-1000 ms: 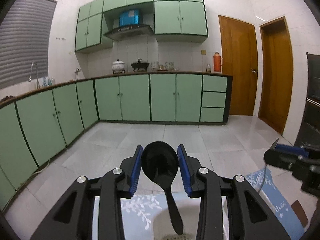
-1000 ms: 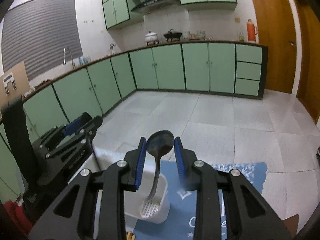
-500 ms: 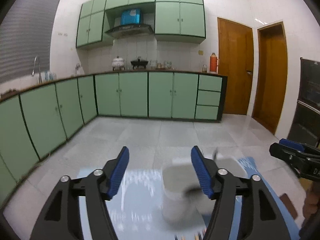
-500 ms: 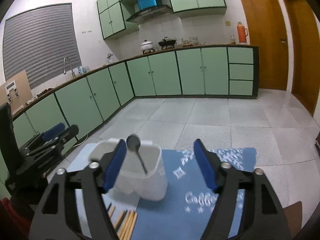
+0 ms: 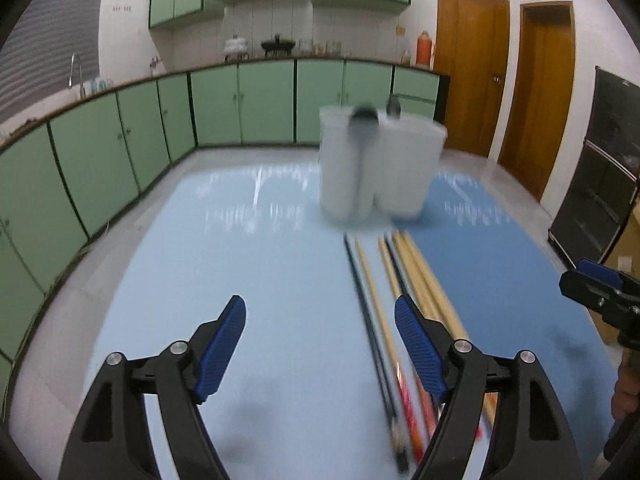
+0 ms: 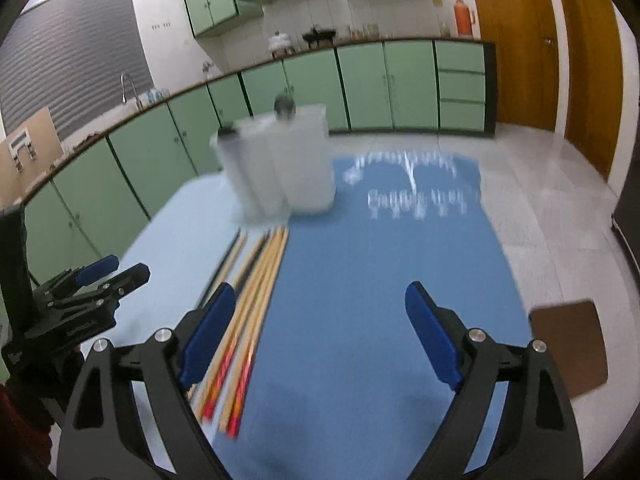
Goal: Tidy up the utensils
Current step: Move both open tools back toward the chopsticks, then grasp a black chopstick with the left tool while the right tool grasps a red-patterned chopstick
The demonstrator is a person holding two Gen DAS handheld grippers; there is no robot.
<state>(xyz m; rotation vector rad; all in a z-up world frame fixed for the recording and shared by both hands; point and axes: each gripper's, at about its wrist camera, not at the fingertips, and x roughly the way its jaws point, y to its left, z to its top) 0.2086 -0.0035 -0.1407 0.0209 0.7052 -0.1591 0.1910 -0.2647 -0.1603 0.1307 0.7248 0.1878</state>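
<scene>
A white two-part utensil holder [image 5: 378,166] stands at the far side of the blue mat, blurred; it also shows in the right wrist view [image 6: 280,168]. A black spoon [image 5: 363,118] and a steel spoon [image 5: 394,109] stick out of it. Several chopsticks [image 5: 396,300] lie side by side on the mat in front of it, also in the right wrist view [image 6: 248,308]. My left gripper [image 5: 320,336] is open and empty, low over the mat left of the chopsticks. My right gripper [image 6: 320,332] is open and empty, just right of them.
The mat is light blue [image 5: 224,248] on the left and darker blue [image 6: 380,264] on the right. A brown coaster [image 6: 570,350] lies off the mat's right edge. Green kitchen cabinets [image 5: 240,100] and tiled floor lie beyond the table.
Both grippers let go of their spoons, which now stand in the holder, then opened wide and pulled back and down toward the chopsticks.
</scene>
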